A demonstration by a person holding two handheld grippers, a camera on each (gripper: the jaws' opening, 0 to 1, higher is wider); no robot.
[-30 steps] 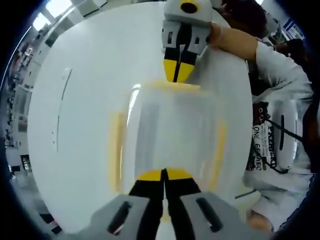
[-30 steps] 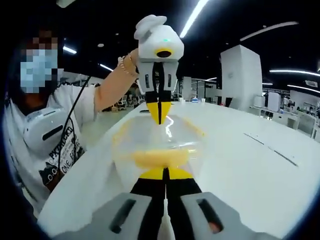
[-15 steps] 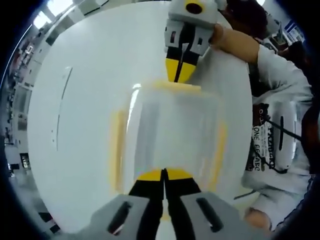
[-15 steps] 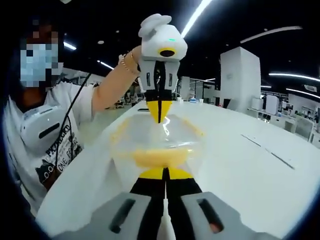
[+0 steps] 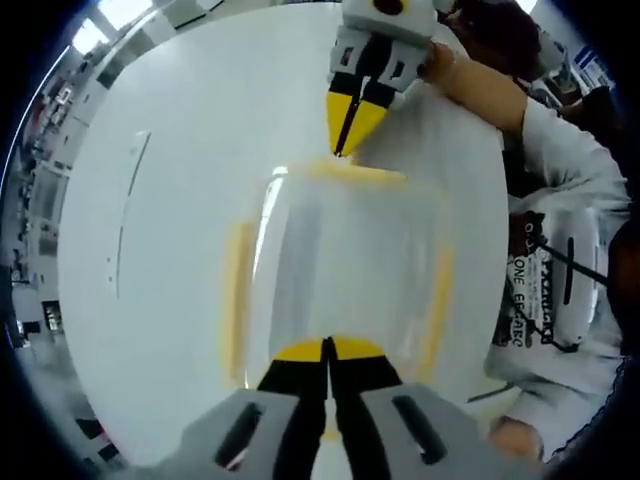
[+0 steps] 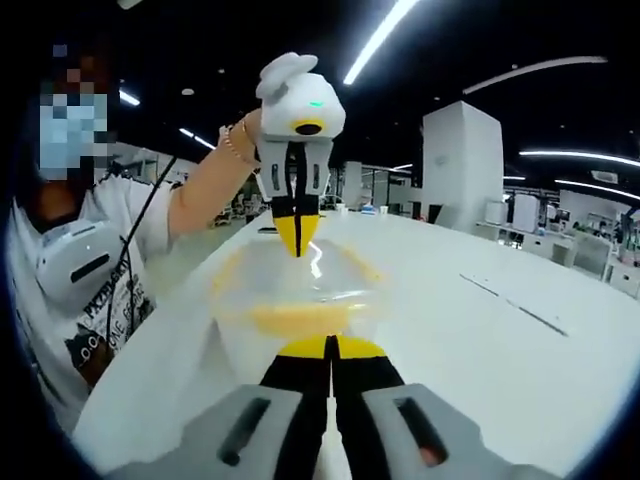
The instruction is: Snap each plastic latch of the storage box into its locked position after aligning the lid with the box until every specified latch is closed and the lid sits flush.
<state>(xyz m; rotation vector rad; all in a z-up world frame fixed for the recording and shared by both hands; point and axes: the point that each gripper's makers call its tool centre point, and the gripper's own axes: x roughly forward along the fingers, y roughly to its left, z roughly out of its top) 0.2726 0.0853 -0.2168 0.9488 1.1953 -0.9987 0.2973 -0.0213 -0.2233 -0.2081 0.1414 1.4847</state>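
We are working on the storage box, a clear plastic box with a clear lid, which is standing in the middle of the white table. We are holding one gripper at each short end because the yellow latches sit on the edges.

In the left gripper view, the left gripper is resting at 6 o'clock with its jaws pressed together and nothing between them, its tips against the near end of the box. We think it is bracing the box there so it is not sliding.

The right gripper is at 12 o'clock, jaws almost together and also empty, its tips just above the far latch. This latch is probably the next one to press. The side latch at 9 o'clock is looking flat, but the blur makes it impossible to say if it is locked.
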